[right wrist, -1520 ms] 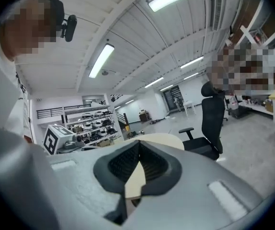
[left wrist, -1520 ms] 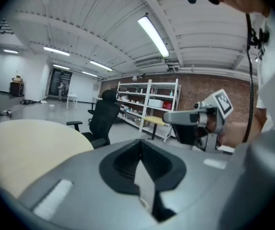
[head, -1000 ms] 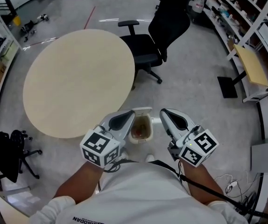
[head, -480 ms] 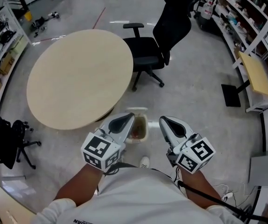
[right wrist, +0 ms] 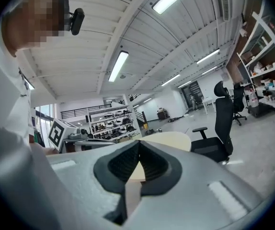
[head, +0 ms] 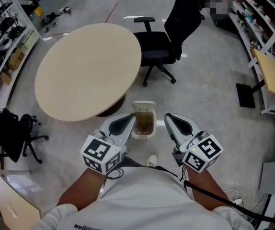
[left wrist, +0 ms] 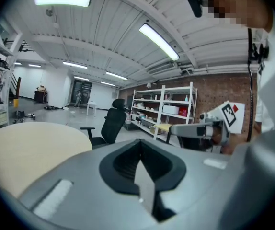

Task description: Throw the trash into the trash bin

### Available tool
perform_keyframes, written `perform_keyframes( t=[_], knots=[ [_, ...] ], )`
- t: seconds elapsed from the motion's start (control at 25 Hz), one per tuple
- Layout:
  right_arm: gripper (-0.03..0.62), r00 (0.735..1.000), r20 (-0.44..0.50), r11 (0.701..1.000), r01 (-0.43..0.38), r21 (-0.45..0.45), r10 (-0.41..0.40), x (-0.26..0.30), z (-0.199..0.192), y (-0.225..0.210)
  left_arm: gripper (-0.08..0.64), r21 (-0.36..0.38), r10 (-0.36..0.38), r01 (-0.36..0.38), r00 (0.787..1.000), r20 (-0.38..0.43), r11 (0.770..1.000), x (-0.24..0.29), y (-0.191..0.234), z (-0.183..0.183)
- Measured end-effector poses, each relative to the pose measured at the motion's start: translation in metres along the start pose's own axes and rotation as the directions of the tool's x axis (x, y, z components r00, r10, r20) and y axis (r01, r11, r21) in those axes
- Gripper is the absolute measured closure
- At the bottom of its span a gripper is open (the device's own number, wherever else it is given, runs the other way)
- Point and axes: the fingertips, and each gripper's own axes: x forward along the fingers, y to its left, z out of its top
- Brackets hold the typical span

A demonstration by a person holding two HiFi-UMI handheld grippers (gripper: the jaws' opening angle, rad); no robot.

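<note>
A small white trash bin [head: 143,108] stands open on the grey floor, with brownish trash inside. My left gripper [head: 131,117] and right gripper [head: 169,117] hang side by side in front of my torso, pointing forward, one on each side of the bin and above it. Both are shut with nothing between the jaws. In the left gripper view the closed left gripper [left wrist: 139,143] fills the lower picture and the right gripper [left wrist: 191,129] shows beside it. The right gripper view shows the closed right gripper [right wrist: 138,143] and the left gripper's marker cube [right wrist: 58,132].
A round beige table [head: 87,71] stands just beyond the bin at the left. A black office chair [head: 168,37] is behind the bin. Shelving [head: 271,37] lines the right side, more racks [head: 3,37] the left. A small black chair [head: 13,133] sits at lower left.
The view has shifted: table, chair and bin have slid in the picture, and the bin now lies a little farther ahead of the gripper tips. Both grippers stay shut and side by side.
</note>
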Motion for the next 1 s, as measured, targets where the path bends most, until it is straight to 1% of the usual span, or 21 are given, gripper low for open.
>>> perform_keyframes(
  t=[0.08, 0.2, 0.36, 0.44, 0.72, 0.84, 1.0],
  knots=[
    [0.591, 1.0, -0.004, 1.0, 0.011, -0.001, -0.011, 0.0, 0.0, 0.004, 0.552, -0.002, -0.01, 0.01, 1.0, 0.0, 1.0, 0.0, 0.001, 0.001],
    [0.591, 1.0, -0.01, 0.999, 0.029, -0.025, -0.03, 0.0, 0.001, 0.005, 0.552, 0.008, -0.027, 0.027, 0.999, 0.017, 1.0, 0.006, 0.005, 0.01],
    [0.591, 0.998, -0.002, 0.997, 0.059, -0.046, -0.059, 0.004, 0.007, 0.008, 0.552, 0.059, -0.043, 0.041, 0.998, 0.038, 0.997, 0.007, 0.01, 0.024],
    [0.591, 0.997, 0.003, 0.995, 0.075, -0.064, -0.075, 0.009, 0.008, 0.009, 0.552, 0.072, -0.045, 0.042, 0.998, 0.045, 0.997, 0.006, 0.017, 0.026],
    [0.591, 0.992, -0.019, 0.99, 0.125, -0.063, -0.127, 0.027, 0.003, 0.016, 0.552, 0.054, -0.074, 0.072, 0.996, 0.039, 0.996, -0.003, 0.035, 0.021],
    [0.591, 0.99, -0.031, 0.99, 0.135, -0.049, -0.137, 0.032, -0.001, 0.015, 0.552, 0.053, -0.08, 0.077, 0.996, 0.048, 0.996, -0.003, 0.042, 0.022],
    [0.591, 0.989, -0.023, 0.988, 0.148, -0.055, -0.149, 0.036, 0.001, 0.016, 0.552, 0.05, -0.091, 0.088, 0.994, 0.054, 0.995, -0.004, 0.047, 0.024]
  ],
)
